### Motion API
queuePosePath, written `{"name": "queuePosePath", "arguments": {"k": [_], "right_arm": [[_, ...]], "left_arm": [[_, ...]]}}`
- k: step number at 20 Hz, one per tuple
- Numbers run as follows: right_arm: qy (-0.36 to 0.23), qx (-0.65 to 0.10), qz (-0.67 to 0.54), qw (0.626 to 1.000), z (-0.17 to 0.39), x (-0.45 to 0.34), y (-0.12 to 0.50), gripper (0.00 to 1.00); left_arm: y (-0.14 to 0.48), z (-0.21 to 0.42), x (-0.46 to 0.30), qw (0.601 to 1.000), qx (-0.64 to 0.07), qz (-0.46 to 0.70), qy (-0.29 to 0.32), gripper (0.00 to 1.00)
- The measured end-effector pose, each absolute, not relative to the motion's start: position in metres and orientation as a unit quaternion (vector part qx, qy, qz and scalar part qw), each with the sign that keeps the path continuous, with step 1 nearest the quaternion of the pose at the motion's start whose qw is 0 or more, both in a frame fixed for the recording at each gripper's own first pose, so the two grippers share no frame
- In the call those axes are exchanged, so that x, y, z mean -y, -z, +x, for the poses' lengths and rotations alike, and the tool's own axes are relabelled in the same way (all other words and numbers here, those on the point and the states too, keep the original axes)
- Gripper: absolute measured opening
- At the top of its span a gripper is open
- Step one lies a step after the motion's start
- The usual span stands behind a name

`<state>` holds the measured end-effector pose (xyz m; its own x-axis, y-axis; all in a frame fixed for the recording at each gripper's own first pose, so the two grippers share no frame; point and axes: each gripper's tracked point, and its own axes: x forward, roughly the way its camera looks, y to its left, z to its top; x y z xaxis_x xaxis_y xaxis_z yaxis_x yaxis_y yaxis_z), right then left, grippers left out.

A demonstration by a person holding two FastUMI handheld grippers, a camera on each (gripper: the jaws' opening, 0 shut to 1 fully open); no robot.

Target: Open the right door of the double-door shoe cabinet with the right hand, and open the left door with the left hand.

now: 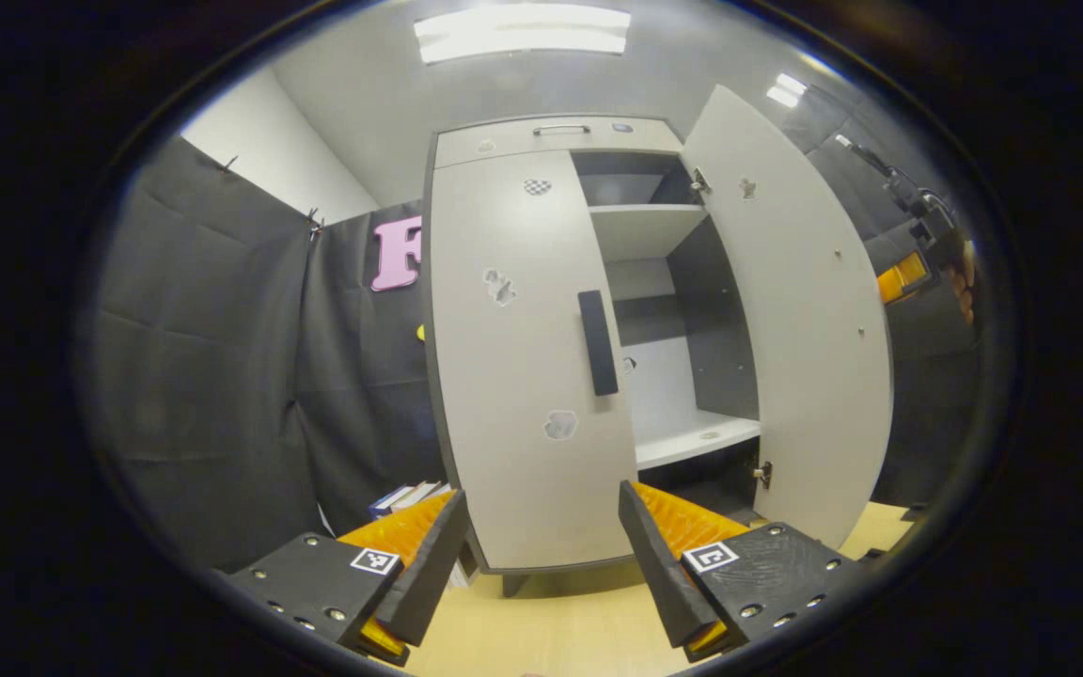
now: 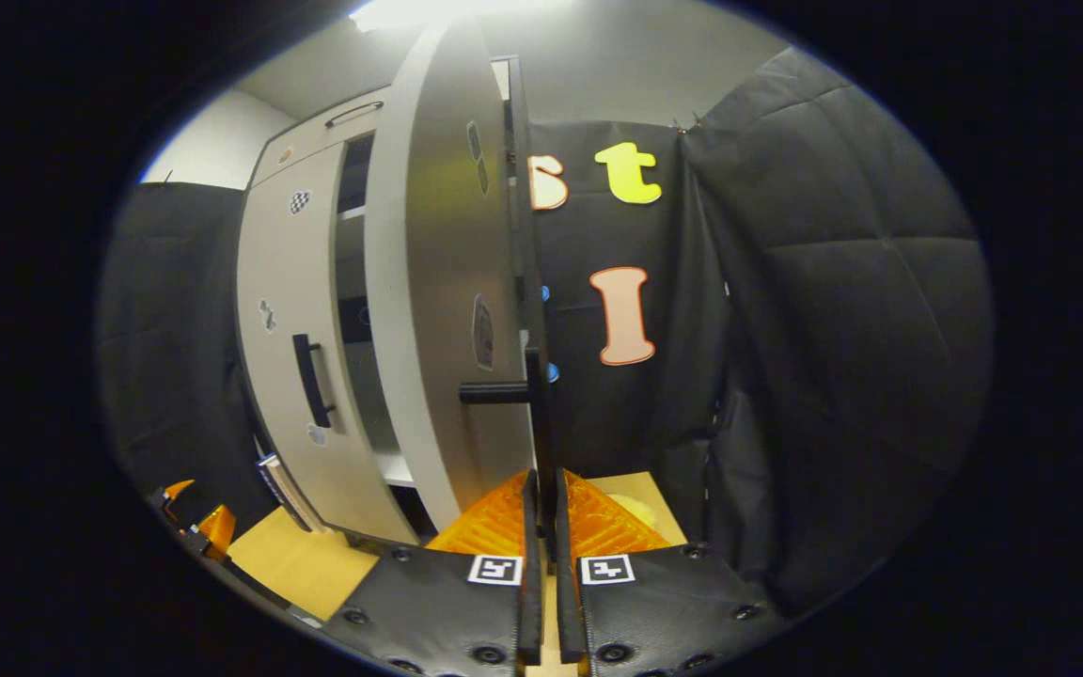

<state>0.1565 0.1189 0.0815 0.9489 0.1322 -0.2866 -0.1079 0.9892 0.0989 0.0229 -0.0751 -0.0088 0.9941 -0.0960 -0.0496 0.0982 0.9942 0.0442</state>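
Observation:
The grey shoe cabinet's left door [image 1: 513, 376] is closed, and its dark vertical handle [image 1: 598, 343] runs along its right edge. My left gripper [image 1: 541, 512] stands open in front of this door, well short of it and below the handle. The right door [image 1: 805, 329] is swung wide, showing the shelves [image 1: 645, 230] inside. In the right gripper view that door [image 2: 429, 282] is seen nearly edge-on. My right gripper [image 2: 542, 489] is shut on the lower end of its dark handle [image 2: 534, 395]. The right gripper [image 1: 908, 273] also appears at the open door's outer edge.
Black cloth walls close in on both sides of the cabinet. A few books [image 1: 410, 496] lean at the cabinet's lower left. The light wooden floor [image 1: 560, 621] runs in front of it. A top drawer [image 1: 560, 130] with a metal pull sits above the doors.

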Motion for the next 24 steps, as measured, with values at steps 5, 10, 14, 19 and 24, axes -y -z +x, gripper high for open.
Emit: {"name": "queuePosePath", "arguments": {"k": [5, 10, 14, 19, 24], "right_arm": [[-0.081, -0.137, 0.087, 0.983, 0.147, -0.108, -0.087, 0.09], [-0.060, -0.123, 0.050, 0.989, 0.121, -0.077, -0.085, 0.12], [-0.057, -0.114, 0.048, 0.991, 0.100, -0.061, -0.085, 0.39], [-0.014, -0.112, 0.029, 0.993, 0.084, -0.026, -0.080, 0.92], [0.024, -0.107, 0.029, 0.994, 0.074, 0.005, -0.076, 0.97]], "left_arm": [[0.005, 0.029, 0.100, 0.997, -0.023, 0.026, 0.072, 0.93], [-0.017, 0.050, 0.115, 0.996, -0.010, 0.013, 0.087, 0.94], [-0.039, 0.076, 0.128, 0.995, 0.004, -0.008, 0.100, 0.94], [-0.060, 0.115, 0.133, 0.995, 0.016, -0.016, 0.101, 0.93], [-0.075, 0.160, 0.130, 0.995, 0.021, -0.028, 0.095, 0.94]]}}
